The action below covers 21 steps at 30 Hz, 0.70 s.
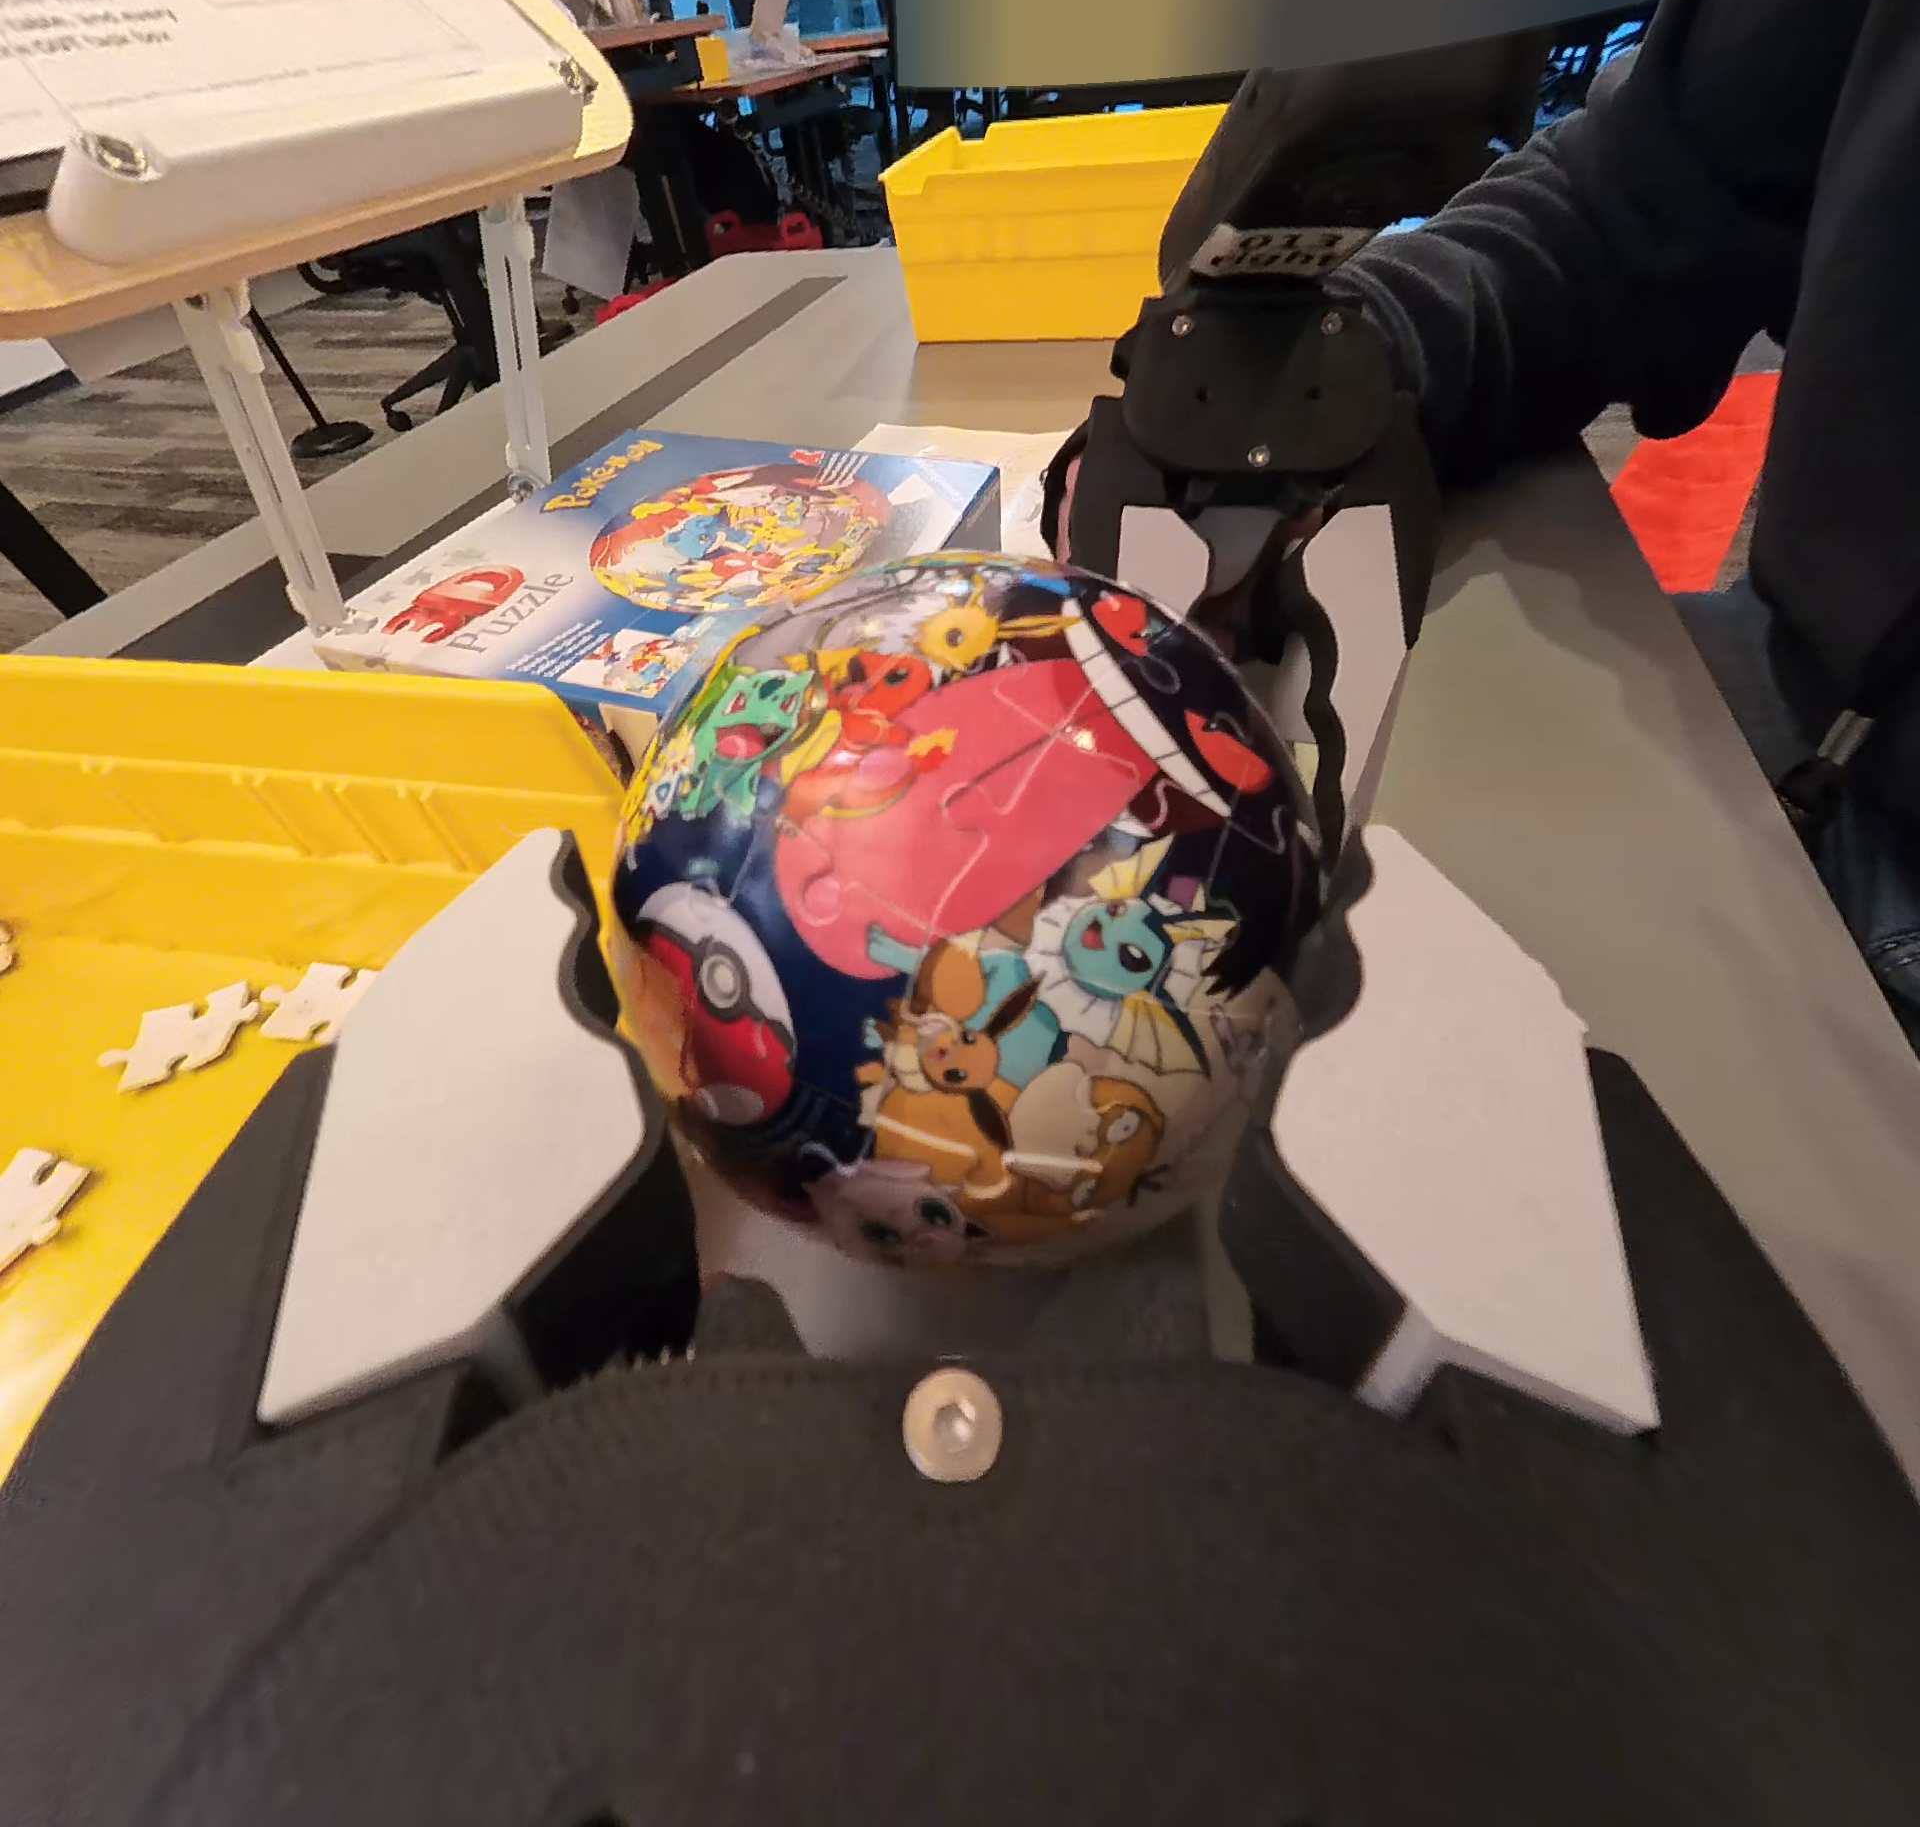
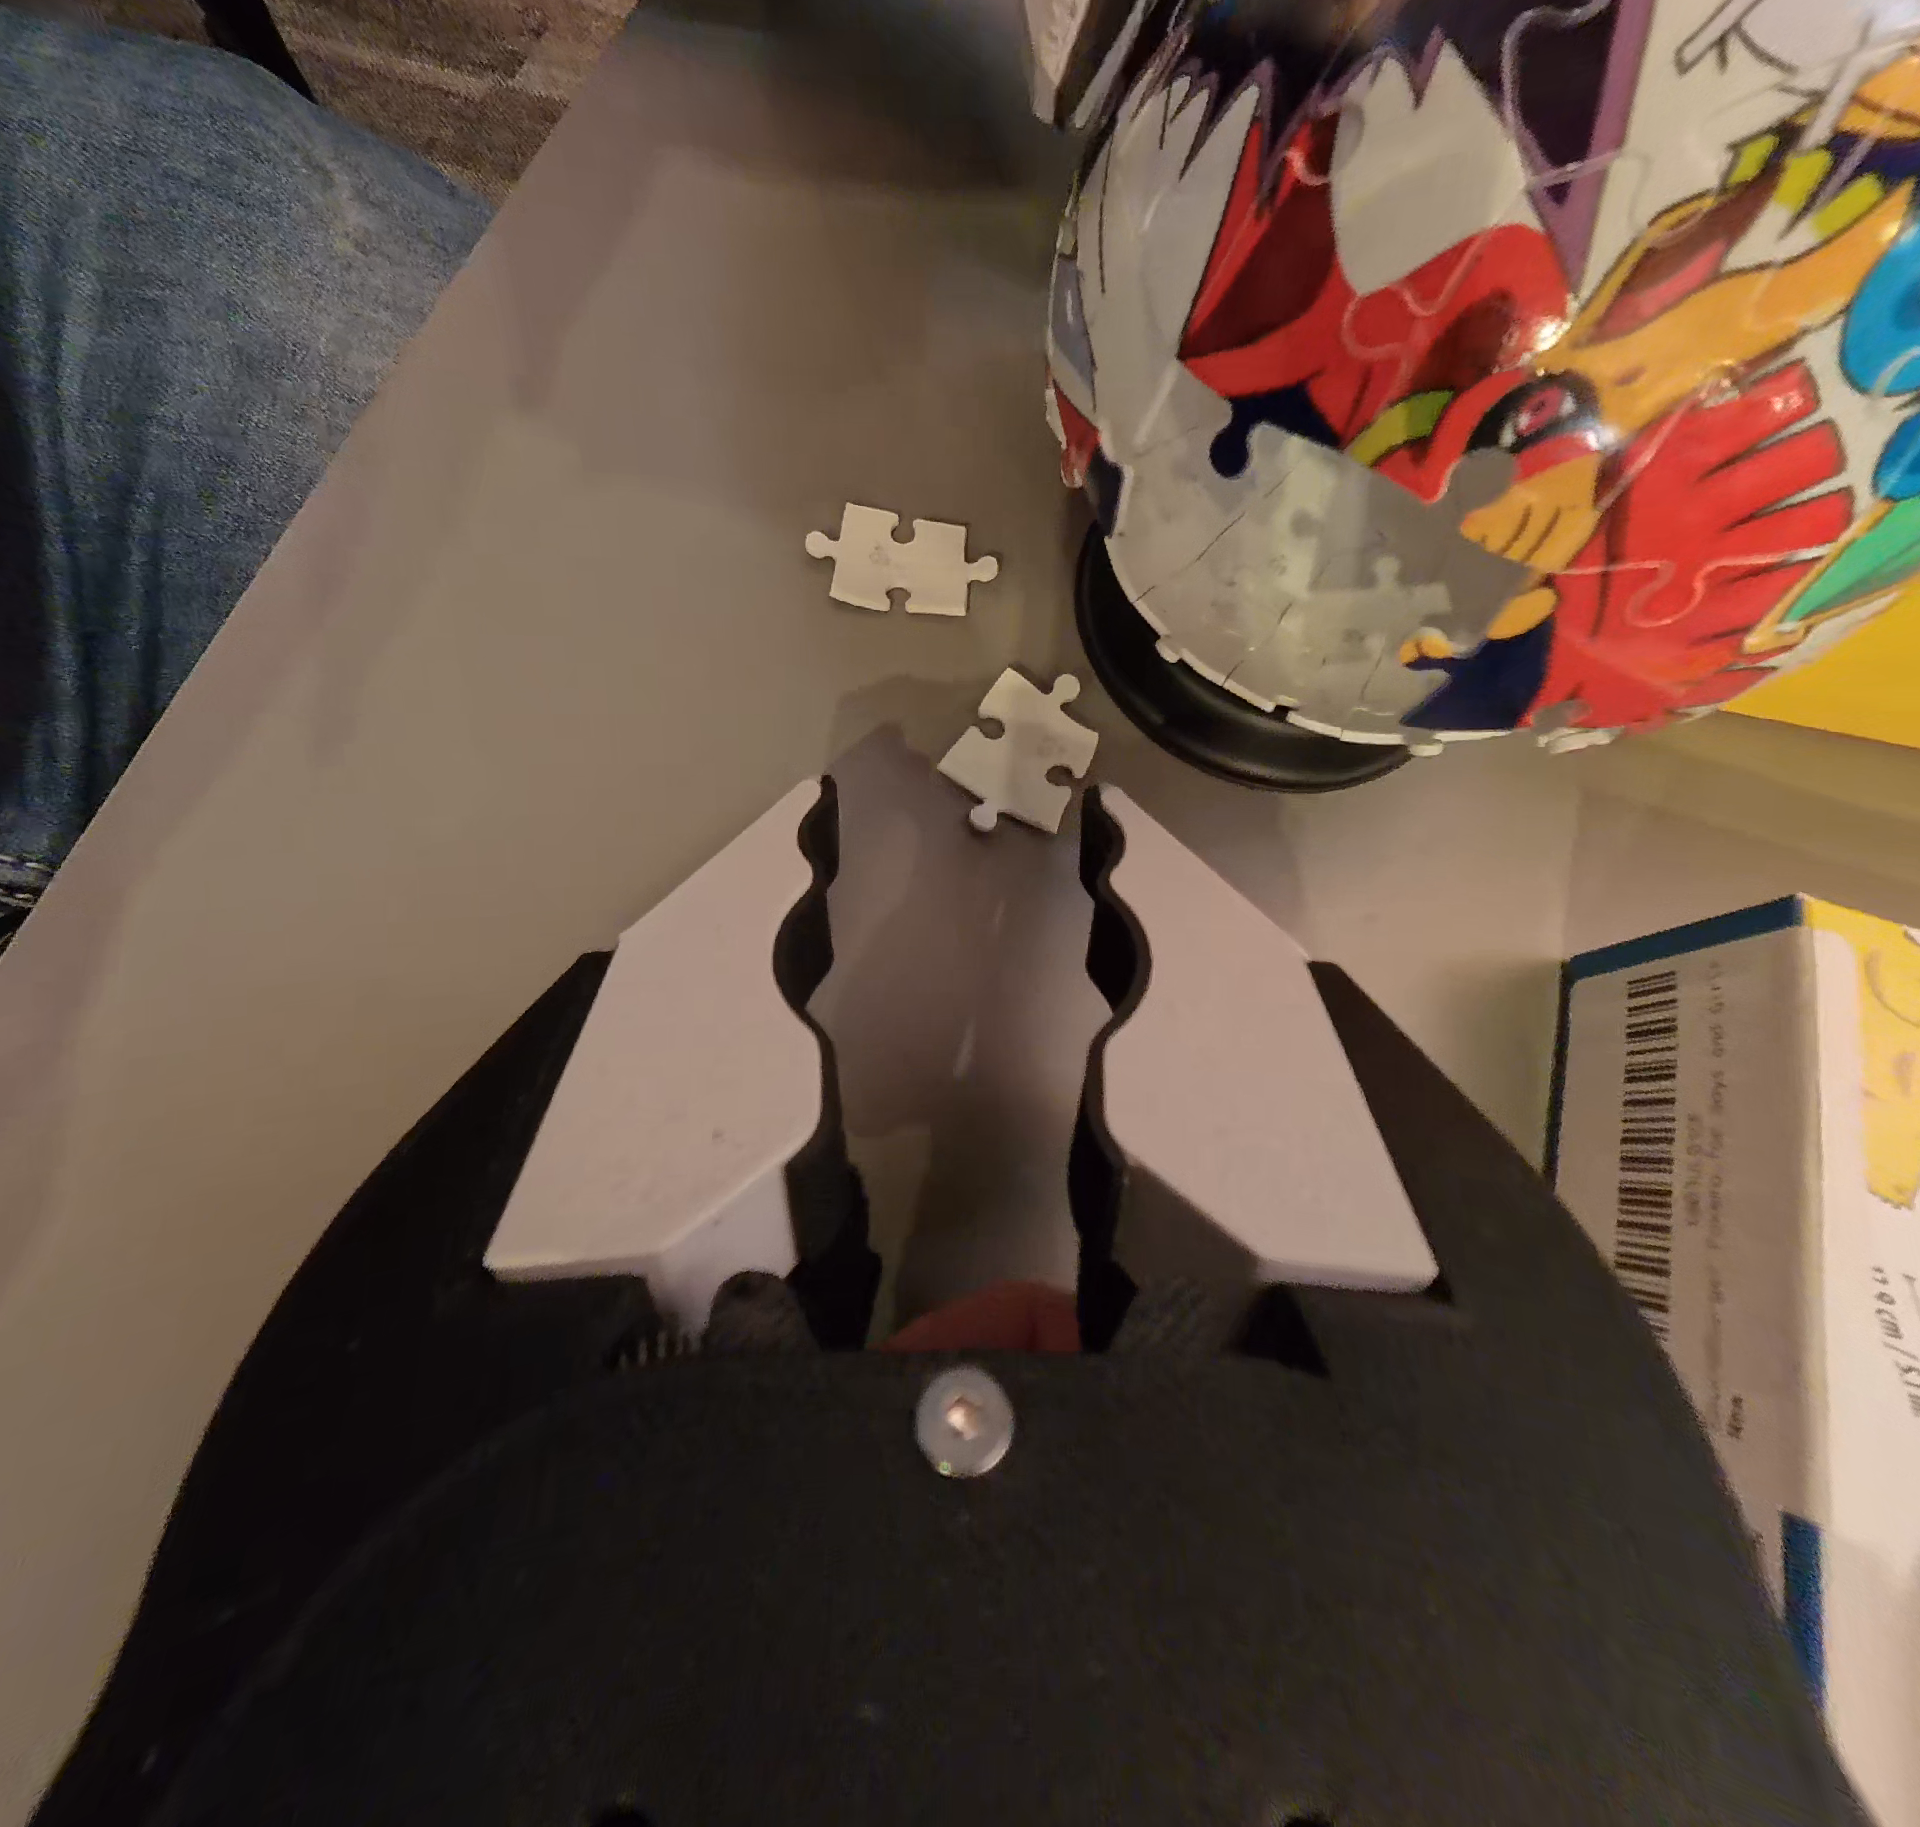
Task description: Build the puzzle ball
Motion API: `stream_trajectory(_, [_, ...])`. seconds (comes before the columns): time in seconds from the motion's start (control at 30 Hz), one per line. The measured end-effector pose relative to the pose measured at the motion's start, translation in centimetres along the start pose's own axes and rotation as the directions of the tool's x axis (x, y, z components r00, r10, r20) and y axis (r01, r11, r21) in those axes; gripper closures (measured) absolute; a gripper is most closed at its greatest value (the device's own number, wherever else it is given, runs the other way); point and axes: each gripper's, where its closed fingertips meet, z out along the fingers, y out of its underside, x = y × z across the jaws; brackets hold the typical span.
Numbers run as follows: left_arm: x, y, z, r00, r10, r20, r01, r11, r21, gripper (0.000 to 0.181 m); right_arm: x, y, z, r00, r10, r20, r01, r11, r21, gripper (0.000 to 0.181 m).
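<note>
The puzzle ball (image 1: 956, 904) is a colourful cartoon sphere on a black stand (image 2: 1236, 707). My left gripper (image 1: 951, 894) is shut on it, one finger on each side. In the right wrist view the ball (image 2: 1455, 323) has a gap (image 2: 1299, 551) low on its side that shows the grey inside. My right gripper (image 2: 956, 811) is open and empty, low over the grey table. A white face-down puzzle piece (image 2: 1023, 764) lies just ahead of its right fingertip. A second white piece (image 2: 899, 559) lies farther out. The right gripper (image 1: 1268, 655) also shows behind the ball.
A yellow bin (image 1: 260, 842) with loose white pieces (image 1: 187, 1039) stands left of the ball. The puzzle box (image 1: 727, 551) lies behind it and shows at the right (image 2: 1766, 1154). Another yellow bin (image 1: 1039, 219) and a document stand (image 1: 312, 63) are farther back. A person's sleeve (image 1: 1610, 271) is at right.
</note>
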Motion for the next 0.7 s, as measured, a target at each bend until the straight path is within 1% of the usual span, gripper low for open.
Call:
stream_trajectory(0.13, [0.1,-0.1,-0.2,1.0,0.009,0.003,-0.009,1.0,-0.022,0.05,-0.1,0.1,-0.3,1.0,0.006,0.002,-0.006,1.0,0.003,0.138])
stream_trajectory(0.23, [0.2,-0.2,-0.8,1.0,0.009,0.017,-0.008,0.999,-0.044,0.048,0.1,0.1,-0.4,1.0,0.01,-0.006,-0.01,1.0,0.007,0.144])
stream_trajectory(0.37, [0.4,-0.6,-2.4,0.996,0.044,0.078,-0.036,0.994,-0.105,0.048,0.4,0.1,-0.2,0.999,0.029,-0.032,-0.029,1.0,-0.006,0.147])
stream_trajectory(0.47, [0.7,-1.8,-3.2,0.986,0.058,0.154,-0.037,0.99,-0.14,0.051,0.7,0.5,0.5,0.997,0.023,-0.075,-0.028,0.998,-0.056,0.153])
stream_trajectory(0.53, [1.5,-2.5,-3.9,0.977,0.078,0.197,-0.044,0.984,-0.17,0.053,0.6,0.5,1.0,0.996,0.006,-0.091,-0.014,0.997,-0.079,0.158])
stream_trajectory(0.6, [2.4,-2.5,-4.1,0.967,0.092,0.239,-0.04,0.976,-0.215,0.057,0.8,0.4,1.3,0.994,0.02,-0.108,-0.029,0.996,-0.086,0.161])
stream_trajectory(0.7, [4.7,-2.9,-4.0,0.958,0.07,0.278,-0.006,0.975,-0.222,0.059,0.8,0.3,1.4,0.994,0.024,-0.105,-0.033,0.996,-0.082,0.162])
